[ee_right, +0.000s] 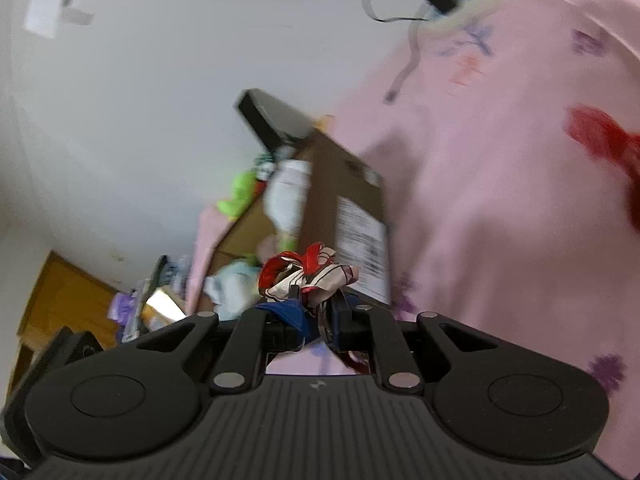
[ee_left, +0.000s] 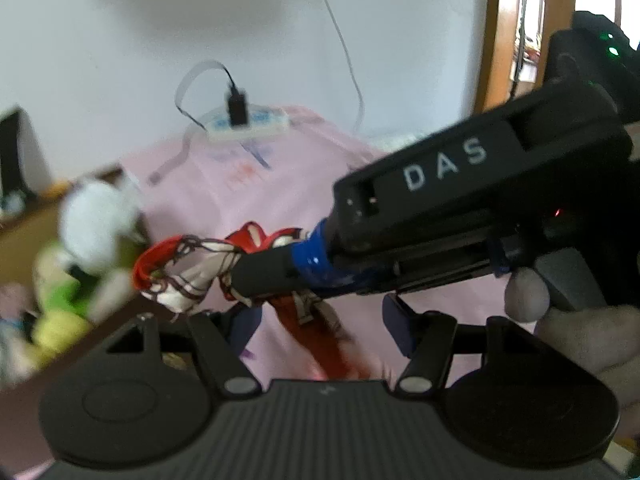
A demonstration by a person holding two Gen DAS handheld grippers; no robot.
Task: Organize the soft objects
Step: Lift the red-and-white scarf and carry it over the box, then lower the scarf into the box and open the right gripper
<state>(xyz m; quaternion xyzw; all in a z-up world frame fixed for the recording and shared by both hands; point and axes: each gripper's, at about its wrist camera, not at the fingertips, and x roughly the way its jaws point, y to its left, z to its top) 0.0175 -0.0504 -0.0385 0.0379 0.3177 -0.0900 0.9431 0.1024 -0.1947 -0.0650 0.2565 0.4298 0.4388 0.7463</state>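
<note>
A: Left wrist view first. What do you see?

B: The left hand-held gripper [ee_left: 320, 324] has its jaws apart with nothing pressed between them. The right hand-held gripper [ee_left: 256, 280] reaches across from the right, its jaws clamped together on a red and white cloth [ee_left: 188, 276]. The cloth is lifted above the pink bed sheet [ee_left: 304, 168], and its red tail hangs down between the left jaws. A white and green plush toy [ee_left: 92, 240] sits at the left, blurred. A white power strip [ee_left: 250, 124] lies on the bed near the wall.

A: And the right wrist view?

B: The right hand-held gripper [ee_right: 316, 312] has its jaws closed on the bunched red and white cloth [ee_right: 308, 276]. Beyond it stands an open cardboard box [ee_right: 340, 200] beside the bed sheet [ee_right: 500, 220], with soft toys [ee_right: 240, 196] inside.
</note>
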